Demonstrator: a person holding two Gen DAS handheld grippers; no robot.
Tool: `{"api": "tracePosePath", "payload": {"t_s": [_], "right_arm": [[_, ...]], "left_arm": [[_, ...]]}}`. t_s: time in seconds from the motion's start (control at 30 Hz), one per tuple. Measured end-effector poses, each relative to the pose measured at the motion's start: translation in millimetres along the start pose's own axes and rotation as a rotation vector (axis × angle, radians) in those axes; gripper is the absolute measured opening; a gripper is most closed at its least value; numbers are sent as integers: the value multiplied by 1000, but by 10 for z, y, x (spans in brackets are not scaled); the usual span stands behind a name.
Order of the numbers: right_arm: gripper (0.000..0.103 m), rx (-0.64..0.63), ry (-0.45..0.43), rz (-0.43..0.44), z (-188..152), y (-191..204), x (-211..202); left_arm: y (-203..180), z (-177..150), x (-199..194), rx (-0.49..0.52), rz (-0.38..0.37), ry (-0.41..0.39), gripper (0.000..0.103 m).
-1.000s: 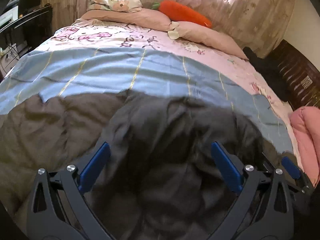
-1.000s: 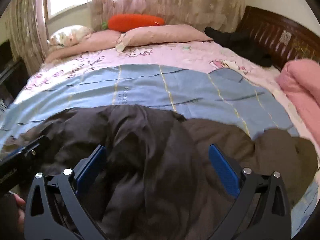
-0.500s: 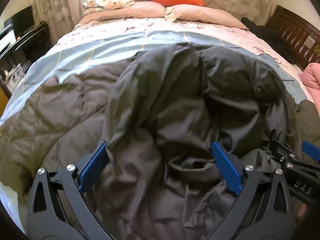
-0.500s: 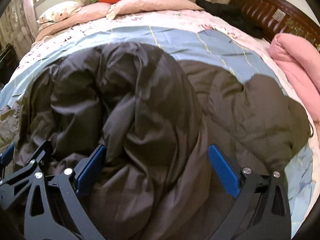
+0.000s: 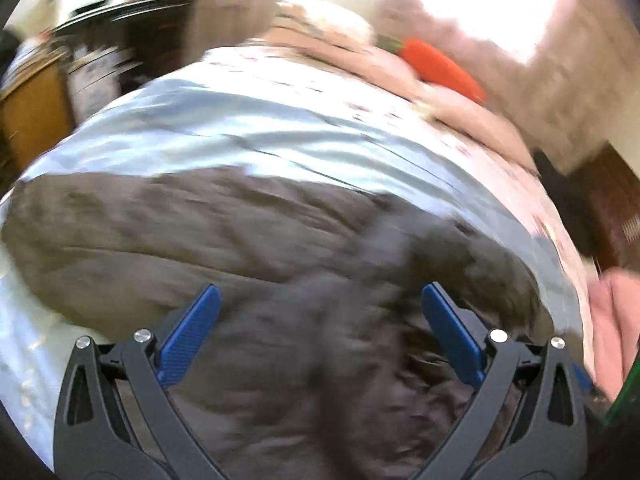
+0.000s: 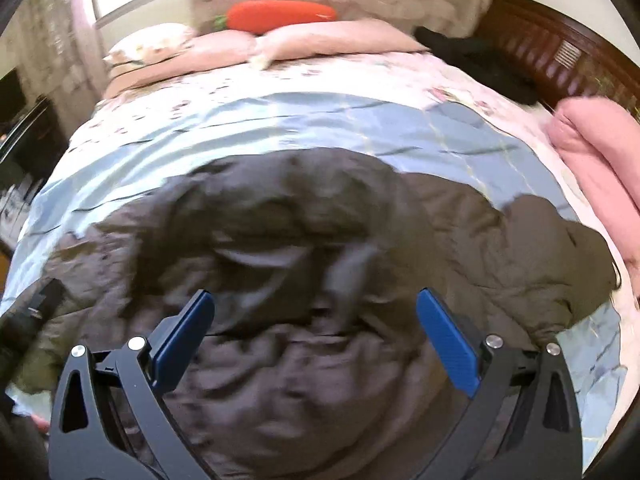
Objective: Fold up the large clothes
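The left gripper (image 5: 320,332), black-framed with blue ridged finger pads, is held wide apart and nothing is seen between its jaws; it hangs over the near part of a large dark brown quilted padded coat (image 5: 208,236). The right gripper (image 6: 314,336), of the same make, is likewise spread wide and empty above the coat (image 6: 480,240). Both views are blurred, so fine detail of the cloth cannot be told

The coat is spread across the near half of a bed covered by a pale blue striped quilt (image 6: 304,120), with a rumpled, darker mound of its fabric bunched in the middle and flatter quilted panels reaching to the left and right. No tidy fold line is to be seen, so the folding is judged to be at an early stage: the bunched middle remains to be smoothed and the sides brought in

Farther off, pink pillows (image 6: 332,38) and an orange carrot-shaped plush cushion (image 6: 280,16) lie at the far end, and a folded pink blanket (image 6: 596,140) at the right edge
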State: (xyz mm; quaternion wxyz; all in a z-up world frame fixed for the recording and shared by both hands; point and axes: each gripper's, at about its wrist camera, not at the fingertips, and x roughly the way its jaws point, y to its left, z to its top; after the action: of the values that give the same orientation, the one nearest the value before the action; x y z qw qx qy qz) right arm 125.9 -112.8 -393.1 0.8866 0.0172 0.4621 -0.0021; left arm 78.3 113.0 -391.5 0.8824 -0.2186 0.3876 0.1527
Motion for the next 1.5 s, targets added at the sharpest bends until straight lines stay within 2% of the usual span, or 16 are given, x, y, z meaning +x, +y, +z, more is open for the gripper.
{"api": "tracePosePath", "payload": {"t_s": [0.17, 0.23, 0.33, 0.5, 0.67, 0.73, 0.9, 0.93, 1.0, 1.03, 1.07, 1.13, 1.17, 1.23, 1.37, 1.5], "right_arm": [[102, -149, 10, 39, -17, 533, 22], [102, -261, -9, 22, -25, 730, 88], [102, -356, -23, -6, -42, 853, 175], [102, -312, 8, -35, -108, 733, 323], [102, -209, 111, -19, -253, 567, 550], [102, -213, 138, -18, -328, 542, 632], [102, -330, 101, -55, -455, 638, 673], [102, -343, 94, -60, -475, 650, 681], [102, -349, 85, -63, -499, 646, 700], [102, -341, 84, -63, -499, 641, 713], [102, -326, 84, -61, -500, 628, 727], [102, -295, 83, -55, -493, 607, 756], [102, -284, 81, -53, -489, 591, 756], [102, -266, 71, -42, -490, 566, 744], [102, -199, 57, 18, -450, 408, 577], [102, -56, -42, -36, -370, 39, 205]], "left_arm": [[1160, 144, -194, -186, 82, 7, 101], [1531, 100, -180, -239, 78, 16, 101], [2132, 9, -40, -343, 122, 40, 101], [2884, -222, 105, -583, 90, 5, 101], [3247, -381, 303, -790, 6, -48, 101], [3263, -357, 336, -840, -11, -112, 101], [3226, -143, 529, -835, 14, -188, 100], [3246, -102, 551, -840, 15, -203, 97], [3256, 25, 629, -842, 27, -232, 75], [3240, 86, 668, -830, 56, -228, 54], [3204, 176, 740, -797, 100, -219, 28], [3143, 284, 830, -733, 115, -197, 16], [3072, 338, 825, -696, 155, -200, 11], [2877, 456, 714, -622, 202, -229, 8], [2296, 757, 264, -448, 187, -332, 7], [1028, 1157, -19, -95, 116, -378, 7]]}}
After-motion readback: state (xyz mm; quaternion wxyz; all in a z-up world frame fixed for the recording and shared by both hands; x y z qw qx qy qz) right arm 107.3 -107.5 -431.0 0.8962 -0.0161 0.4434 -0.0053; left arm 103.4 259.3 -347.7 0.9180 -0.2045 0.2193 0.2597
